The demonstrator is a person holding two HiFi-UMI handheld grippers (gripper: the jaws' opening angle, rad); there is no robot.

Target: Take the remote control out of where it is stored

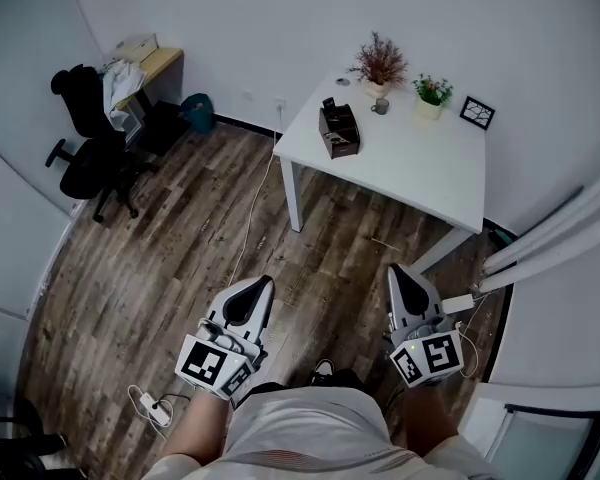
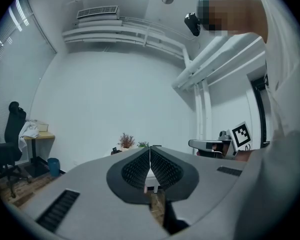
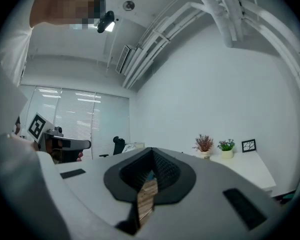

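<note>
Looking down on a wood-plank floor (image 1: 170,258), lying wide and bare between the person's feet and the furniture. Standing ahead against the far wall: a white table (image 1: 420,168), turning its near left corner and one leg toward the grippers, with open floor all along its left edge. Sitting well off to the left: a black office chair (image 1: 85,138) beside a small desk (image 1: 160,63). Trailing across the planks from the wall by the table's left corner: a white cable (image 1: 252,208).

Holding the left gripper (image 1: 264,284) and the right gripper (image 1: 394,271) level, side by side and well apart, both well short of the table. Pressing the left gripper's jaws fully together, ribbed pads meeting in a thin line, gripping nothing. Pressing the right gripper's jaws together at the tips likewise, carrying nothing.

Resting on the table near its left edge: a dark holder (image 1: 338,133), with a slim dark thing (image 1: 329,104) standing up at its back end, too small to tell for certain as the remote control. Lining the table's far side: a reddish dried plant (image 1: 379,63), a green potted plant (image 1: 433,92), a black picture frame (image 1: 477,112), a small cup (image 1: 380,106).
</note>
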